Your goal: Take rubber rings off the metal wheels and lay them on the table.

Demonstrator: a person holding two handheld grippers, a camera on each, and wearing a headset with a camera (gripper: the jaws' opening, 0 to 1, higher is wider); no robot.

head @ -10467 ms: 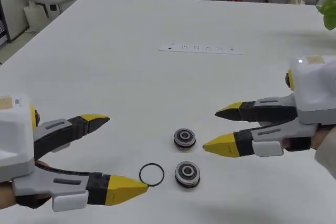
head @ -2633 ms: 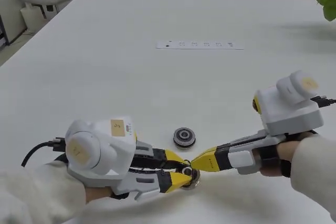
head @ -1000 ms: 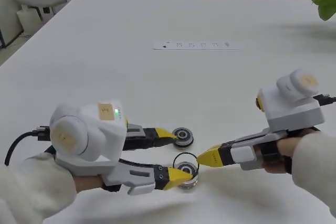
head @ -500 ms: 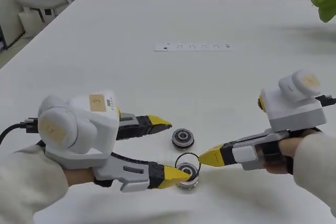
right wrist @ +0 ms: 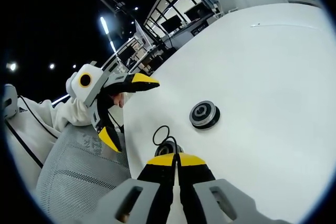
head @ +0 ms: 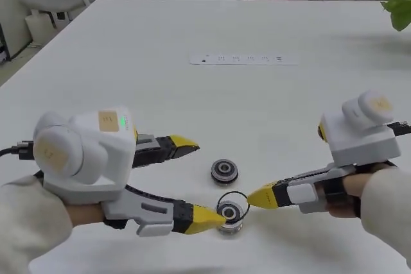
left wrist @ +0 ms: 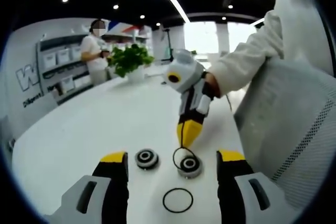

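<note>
The right gripper (head: 255,196) is clenched, apparently pinching a rubber ring (left wrist: 182,157) lifted partly off the nearer metal wheel (head: 230,212). The left gripper (head: 205,182) is released, jaws wide, one tip just beside that wheel. Pin the wheel down first, then draw the ring up and away steadily.

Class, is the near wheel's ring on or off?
Partly off: ring stands tilted above wheel, pinched by shut right tongs.

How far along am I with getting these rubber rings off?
One rubber ring lies on the table. The right gripper pinches a second ring, partly lifted off the near wheel; the left gripper is open. The far wheel remains to do.
</note>
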